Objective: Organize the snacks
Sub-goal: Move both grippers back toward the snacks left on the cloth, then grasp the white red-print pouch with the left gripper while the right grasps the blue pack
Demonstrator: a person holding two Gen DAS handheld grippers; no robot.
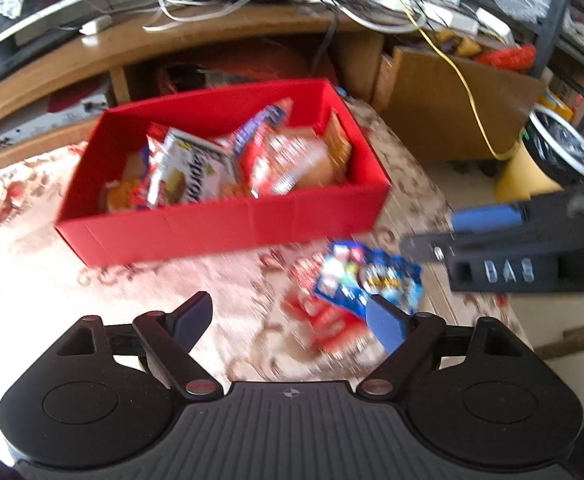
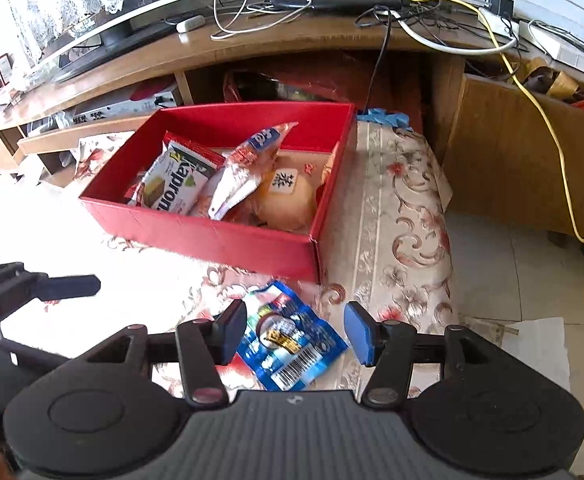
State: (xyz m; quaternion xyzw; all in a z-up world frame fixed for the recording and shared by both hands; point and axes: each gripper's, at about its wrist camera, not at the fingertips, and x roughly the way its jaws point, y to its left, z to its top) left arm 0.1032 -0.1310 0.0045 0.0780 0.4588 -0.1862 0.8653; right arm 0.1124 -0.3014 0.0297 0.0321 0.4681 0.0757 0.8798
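Right wrist view: right gripper (image 2: 295,330) low over a floral cloth (image 2: 391,216), fingers (image 2: 359,332) spread wide, nothing between them in contact. Blue snack packet (image 2: 292,344) flat on the cloth below the gap, barcode end nearest the camera, closer to the left pad than the right. Just beyond it, red box (image 2: 212,236) open-topped on the same cloth, holding a green-and-white wafer pack (image 2: 180,182), a red-and-white packet (image 2: 248,172) leaning across it, and a round bun in clear wrap (image 2: 288,200) at the right end. Left gripper (image 2: 52,286) at the left edge, one dark finger pointing inward, well apart from the packet. Behind the box, a wooden TV stand (image 2: 292,48) strewn with cables, a yellow cable (image 2: 539,112) trailing down its right side.

Left wrist view, motion-blurred: left gripper (image 1: 290,318) with fingers (image 1: 385,328) wide apart, empty. Blue snack packet (image 1: 367,280) on the floral cloth (image 1: 212,280) ahead and to the right, overlapping a red packet (image 1: 319,320) beside it. Red box (image 1: 228,228) further ahead, snacks piled inside. Right gripper (image 1: 491,248) entering from the right edge, above the blue packet. Yellow bin with black liner (image 1: 531,168) on the floor at right.
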